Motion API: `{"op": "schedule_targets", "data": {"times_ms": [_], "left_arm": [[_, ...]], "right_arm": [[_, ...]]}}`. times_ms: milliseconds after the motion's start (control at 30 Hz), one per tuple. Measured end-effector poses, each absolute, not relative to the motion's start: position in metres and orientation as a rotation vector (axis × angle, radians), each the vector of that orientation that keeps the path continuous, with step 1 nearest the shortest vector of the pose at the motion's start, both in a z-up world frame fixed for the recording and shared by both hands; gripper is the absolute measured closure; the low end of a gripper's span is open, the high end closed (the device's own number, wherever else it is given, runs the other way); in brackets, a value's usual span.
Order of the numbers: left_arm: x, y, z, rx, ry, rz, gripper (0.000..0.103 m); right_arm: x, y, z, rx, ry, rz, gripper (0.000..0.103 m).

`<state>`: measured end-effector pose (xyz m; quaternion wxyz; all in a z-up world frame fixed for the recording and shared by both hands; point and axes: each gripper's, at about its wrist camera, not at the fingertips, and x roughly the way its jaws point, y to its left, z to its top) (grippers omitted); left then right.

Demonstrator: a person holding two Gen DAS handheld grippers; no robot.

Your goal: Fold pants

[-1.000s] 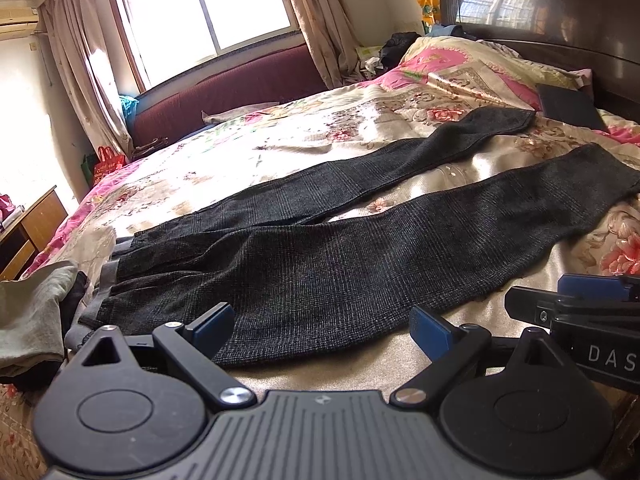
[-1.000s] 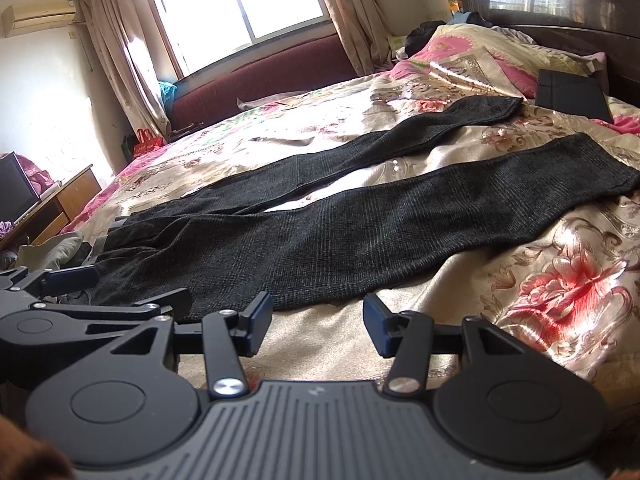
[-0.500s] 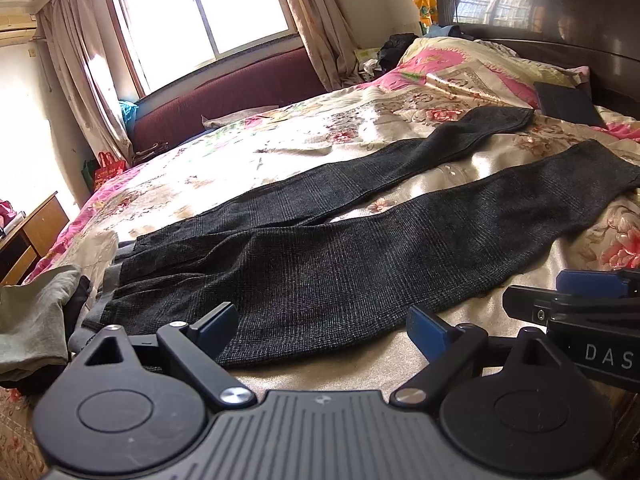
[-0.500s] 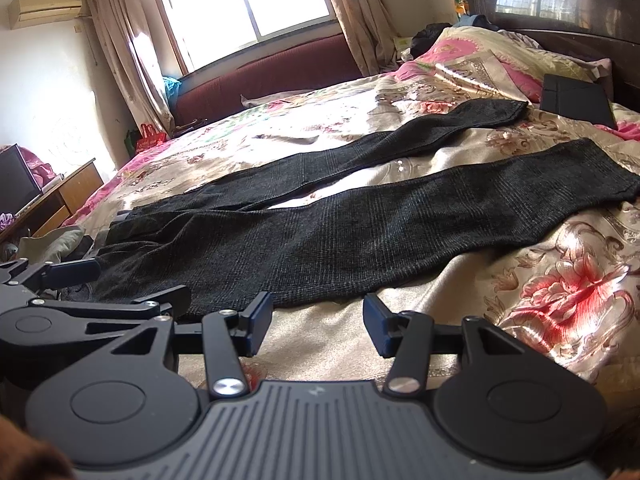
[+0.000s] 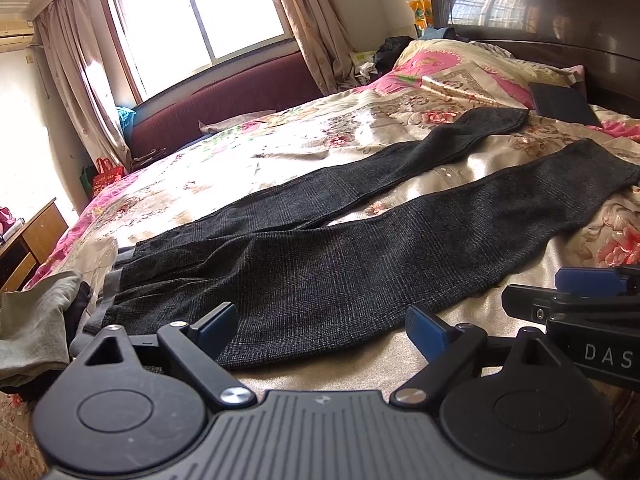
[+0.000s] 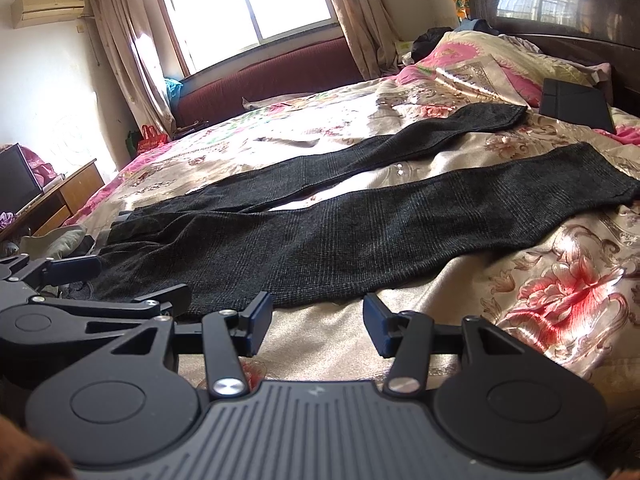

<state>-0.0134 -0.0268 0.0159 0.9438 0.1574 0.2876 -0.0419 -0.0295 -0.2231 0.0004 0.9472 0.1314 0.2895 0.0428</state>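
Observation:
Dark grey checked pants [image 5: 340, 264] [image 6: 320, 236] lie flat on the floral bedspread, waistband at the left, both legs spread apart toward the headboard. My left gripper [image 5: 320, 326] is open, hovering just short of the near hip edge with nothing between its blue pads. My right gripper [image 6: 318, 322] is open too, over the bedspread just short of the near leg's edge. In the left wrist view the right gripper [image 5: 592, 288] shows at the right edge; in the right wrist view the left gripper [image 6: 80, 280] shows at the left edge.
A pile of grey and dark clothes [image 5: 36, 324] lies by the waistband at the bed's left edge. A dark flat case [image 6: 576, 104] rests near the pillows [image 6: 480, 68] and headboard. A wooden cabinet [image 6: 60, 200] stands left of the bed.
Both grippers have edged slightly forward toward the pants and tilted a little; both stay open. The pants have not moved.

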Motion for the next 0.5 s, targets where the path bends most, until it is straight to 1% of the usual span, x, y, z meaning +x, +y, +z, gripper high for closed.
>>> {"op": "schedule_targets", "data": {"times_ms": [167, 367, 433, 500], "left_arm": [[-0.016, -0.026, 0.018, 0.321, 0.578, -0.103, 0.001], [-0.019, -0.015, 0.028, 0.292, 0.541, -0.140, 0.000], [-0.016, -0.010, 0.031, 0.289, 0.524, -0.158, 0.000], [-0.009, -0.002, 0.035, 0.280, 0.512, -0.155, 0.000]], "right_arm": [[-0.033, -0.223, 0.006, 0.261, 0.599, 0.092, 0.051], [-0.029, -0.219, 0.029, 0.265, 0.591, 0.100, 0.051], [-0.020, -0.217, 0.035, 0.247, 0.573, 0.112, 0.048], [-0.004, -0.213, 0.039, 0.195, 0.572, 0.103, 0.048]]}}
